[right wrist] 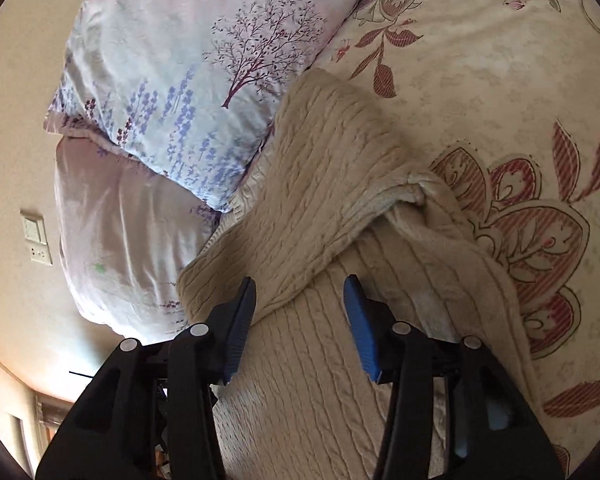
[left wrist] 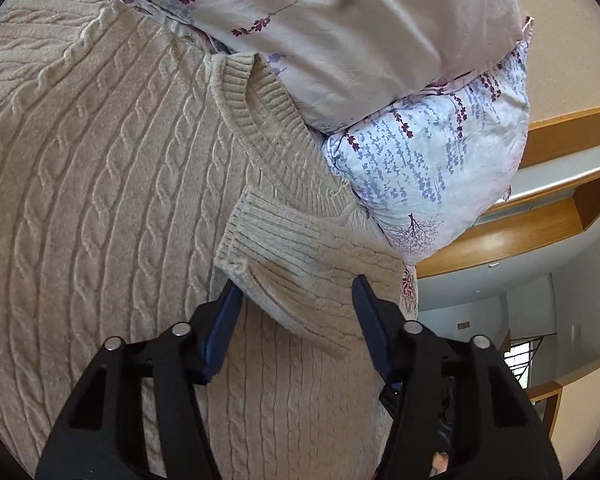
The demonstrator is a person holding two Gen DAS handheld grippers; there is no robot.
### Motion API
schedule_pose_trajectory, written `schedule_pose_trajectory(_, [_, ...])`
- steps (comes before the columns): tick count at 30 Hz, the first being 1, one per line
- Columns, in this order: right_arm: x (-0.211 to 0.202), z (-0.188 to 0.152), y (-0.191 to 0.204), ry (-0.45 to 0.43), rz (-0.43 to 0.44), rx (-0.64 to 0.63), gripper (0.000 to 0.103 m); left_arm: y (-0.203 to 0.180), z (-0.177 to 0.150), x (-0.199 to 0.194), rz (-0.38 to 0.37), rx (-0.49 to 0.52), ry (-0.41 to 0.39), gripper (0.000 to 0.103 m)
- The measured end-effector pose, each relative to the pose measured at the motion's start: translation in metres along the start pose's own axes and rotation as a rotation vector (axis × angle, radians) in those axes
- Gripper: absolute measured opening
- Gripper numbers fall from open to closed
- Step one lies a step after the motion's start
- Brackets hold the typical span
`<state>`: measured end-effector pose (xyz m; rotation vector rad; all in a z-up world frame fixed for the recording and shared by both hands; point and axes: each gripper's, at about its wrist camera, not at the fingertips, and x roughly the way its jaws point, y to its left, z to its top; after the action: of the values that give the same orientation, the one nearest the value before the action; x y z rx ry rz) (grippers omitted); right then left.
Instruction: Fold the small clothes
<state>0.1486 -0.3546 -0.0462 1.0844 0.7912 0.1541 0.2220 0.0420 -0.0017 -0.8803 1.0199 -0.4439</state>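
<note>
A cream cable-knit sweater lies flat on the bed, its ribbed neckline against the pillows. One sleeve is folded across the body, and its ribbed cuff lies just ahead of my left gripper, which is open with the sleeve between its blue fingers. In the right wrist view the sweater lies under my right gripper, which is open over the edge of a folded-over sleeve.
Two stacked floral pillows lie beside the sweater's neckline; they also show in the right wrist view. A cream bedspread with red flowers covers the bed to the right. Wooden shelves and a wall with switches lie beyond.
</note>
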Motion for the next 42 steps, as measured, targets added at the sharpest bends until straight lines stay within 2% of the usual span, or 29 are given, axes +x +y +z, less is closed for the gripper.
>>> schedule_pose_trajectory(4, [-0.001, 0.009, -0.004, -0.11, -0.076, 0.003, 0.046, 0.002, 0.014, 0.007, 0.037, 0.012, -0.038, 0.011])
schedule_pose_trajectory(5, [0.001, 0.012, -0.004, -0.128, -0.085, 0.01, 0.039, 0.002, 0.018, 0.007, 0.054, 0.023, -0.051, 0.009])
schedule_pose_trajectory(6, [0.002, 0.014, -0.005, -0.138, -0.095, 0.006, 0.028, 0.003, 0.022, 0.004, 0.071, 0.037, -0.073, 0.008])
schedule_pose_trajectory(8, [0.005, 0.017, -0.002, -0.146, -0.106, -0.031, 0.014, 0.004, 0.029, -0.011, 0.103, 0.07, -0.137, 0.007])
schedule_pose_trajectory(9, [0.003, 0.016, -0.002, -0.153, -0.101, -0.041, 0.012, 0.006, 0.032, -0.022, 0.118, 0.081, -0.179, 0.007])
schedule_pose_trajectory(11, [-0.002, 0.015, -0.003, -0.175, -0.076, -0.047, 0.01, 0.013, 0.038, -0.042, 0.139, 0.084, -0.232, 0.007])
schedule_pose_trajectory(14, [0.0, 0.014, -0.008, -0.163, -0.068, -0.041, 0.009, 0.03, 0.041, -0.053, 0.174, 0.067, -0.224, 0.007])
schedule_pose_trajectory(16, [0.002, 0.011, -0.008, -0.154, -0.07, -0.047, 0.009, 0.037, 0.037, -0.051, 0.228, 0.09, -0.195, 0.007])
schedule_pose_trajectory(19, [0.001, 0.008, -0.005, -0.167, -0.084, -0.065, 0.009, 0.042, 0.029, -0.046, 0.265, 0.105, -0.171, 0.007])
schedule_pose_trajectory(22, [0.002, 0.007, -0.008, -0.147, -0.113, -0.058, 0.008, 0.042, 0.025, -0.047, 0.286, 0.13, -0.187, 0.007])
schedule_pose_trajectory(26, [0.006, 0.004, -0.003, -0.145, -0.179, -0.112, 0.009, 0.04, 0.022, -0.045, 0.319, 0.149, -0.196, 0.01])
schedule_pose_trajectory(28, [0.005, 0.003, 0.001, -0.131, -0.187, -0.127, 0.013, 0.039, 0.021, -0.049, 0.301, 0.148, -0.186, 0.016])
schedule_pose_trajectory(29, [0.003, 0.002, 0.001, -0.122, -0.176, -0.123, 0.021, 0.039, 0.019, -0.055, 0.292, 0.146, -0.189, 0.02])
schedule_pose_trajectory(30, [0.001, 0.001, 0.001, -0.111, -0.158, -0.123, 0.026, 0.038, 0.017, -0.062, 0.281, 0.15, -0.193, 0.034])
schedule_pose_trajectory(31, [-0.002, -0.001, 0.002, -0.101, -0.142, -0.13, 0.041, 0.037, 0.014, -0.071, 0.262, 0.157, -0.199, 0.049])
schedule_pose_trajectory(32, [-0.005, -0.003, 0.006, -0.095, -0.124, -0.145, 0.057, 0.036, 0.01, -0.083, 0.243, 0.165, -0.21, 0.055])
schedule_pose_trajectory(33, [-0.009, -0.007, 0.01, -0.091, -0.105, -0.167, 0.068, 0.036, 0.007, -0.097, 0.226, 0.174, -0.225, 0.064])
schedule_pose_trajectory(34, [-0.014, -0.011, 0.014, -0.093, -0.092, -0.197, 0.071, 0.039, 0.004, -0.112, 0.217, 0.179, -0.247, 0.067])
schedule_pose_trajectory(37, [-0.026, -0.026, 0.031, -0.092, -0.055, -0.318, 0.076, 0.056, 0.0, -0.164, 0.217, 0.142, -0.324, 0.067])
schedule_pose_trajectory(42, [-0.025, -0.055, 0.046, -0.055, 0.031, -0.477, 0.079, 0.113, -0.004, -0.235, 0.293, -0.077, -0.479, 0.065])
